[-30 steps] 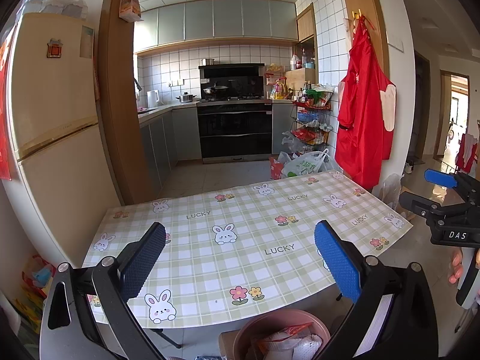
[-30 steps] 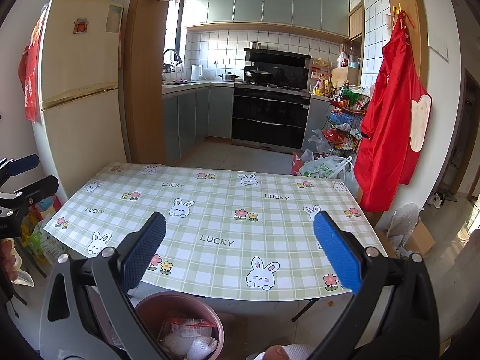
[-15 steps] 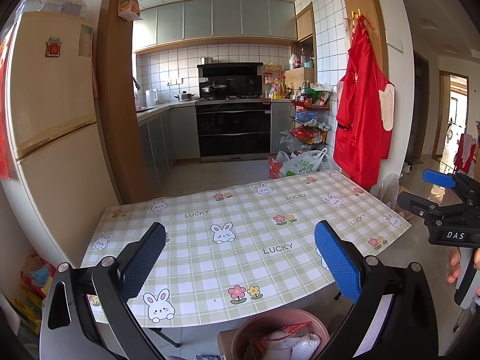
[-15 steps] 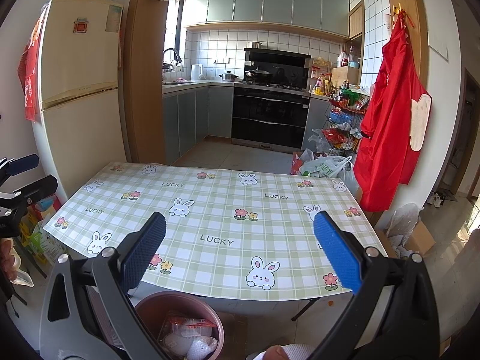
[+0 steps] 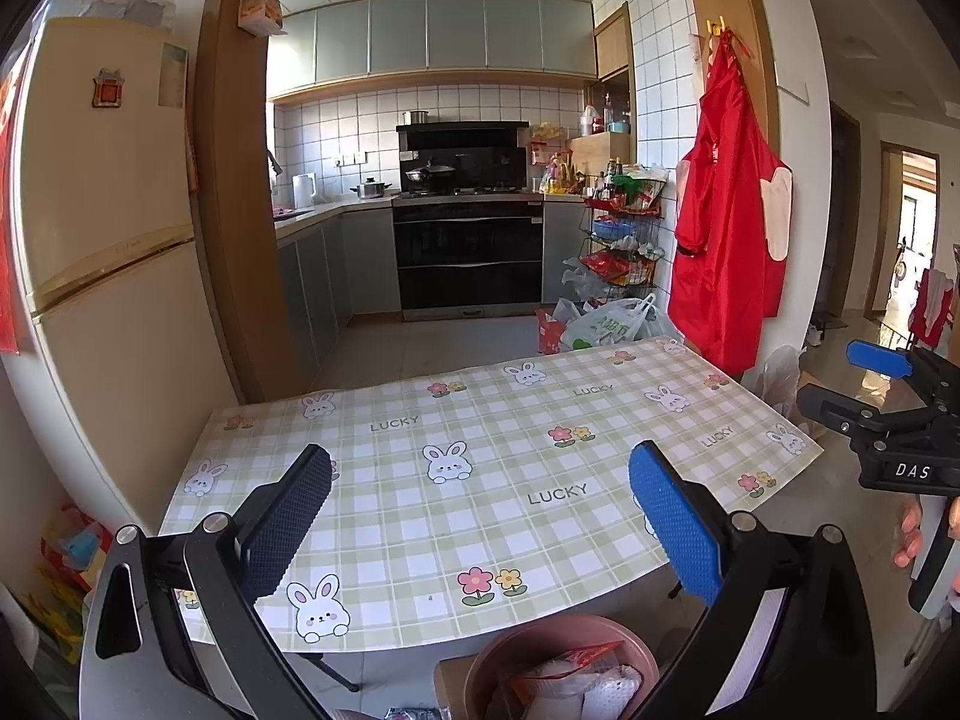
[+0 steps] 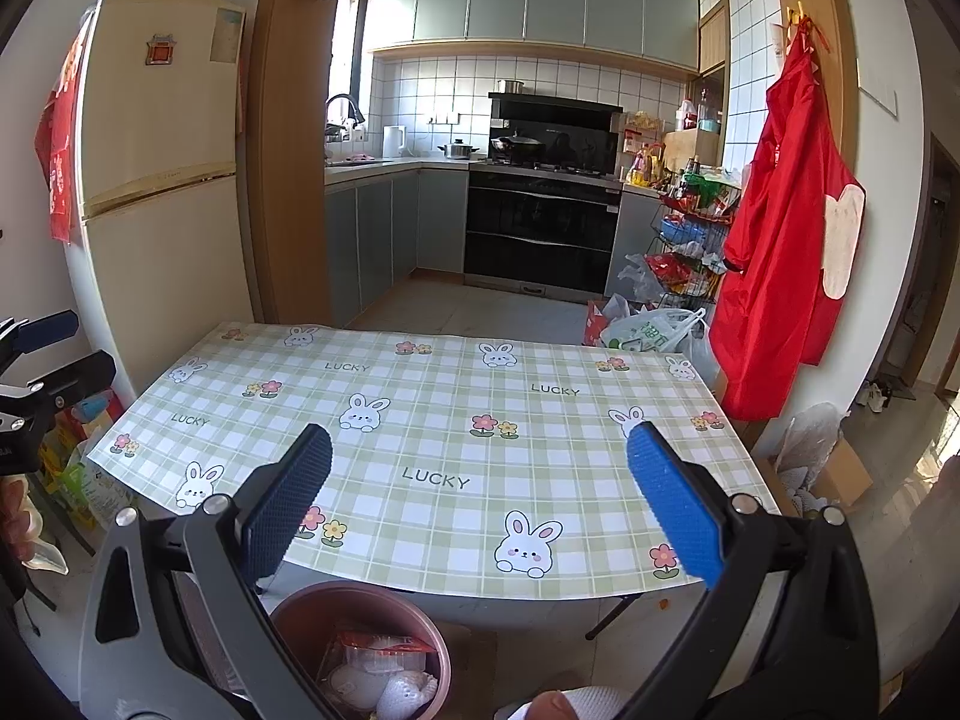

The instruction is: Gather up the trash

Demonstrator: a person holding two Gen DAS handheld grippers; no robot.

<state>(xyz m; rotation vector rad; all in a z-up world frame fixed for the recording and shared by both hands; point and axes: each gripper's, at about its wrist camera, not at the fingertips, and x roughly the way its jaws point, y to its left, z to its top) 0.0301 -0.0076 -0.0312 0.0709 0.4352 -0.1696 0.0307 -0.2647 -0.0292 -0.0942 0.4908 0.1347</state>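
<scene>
A pink round bin [image 5: 558,642] [image 6: 360,600] stands on the floor just in front of the table's near edge, holding white and clear wrappers and a red packet [image 6: 375,642]. The table [image 5: 480,516] [image 6: 456,432] carries a green checked cloth with rabbits and the word LUCKY, and nothing lies on it. My left gripper [image 5: 480,522] hovers open above the near edge. The right gripper [image 6: 477,504] is open too, empty, over the bin and table edge. Each gripper shows at the side of the other's view: the right one [image 5: 888,414], the left one [image 6: 42,372].
Beyond the table lies a kitchen with a black oven [image 5: 468,252], grey cabinets and a wire rack [image 5: 624,240] of packets. A cream fridge [image 5: 102,240] stands at left, a red apron [image 5: 726,240] hangs at right. Plastic bags [image 5: 606,324] sit on the floor behind the table.
The left wrist view has drifted slightly so the table sits a little lower and further left; both grippers stay open and the right view is unchanged.
</scene>
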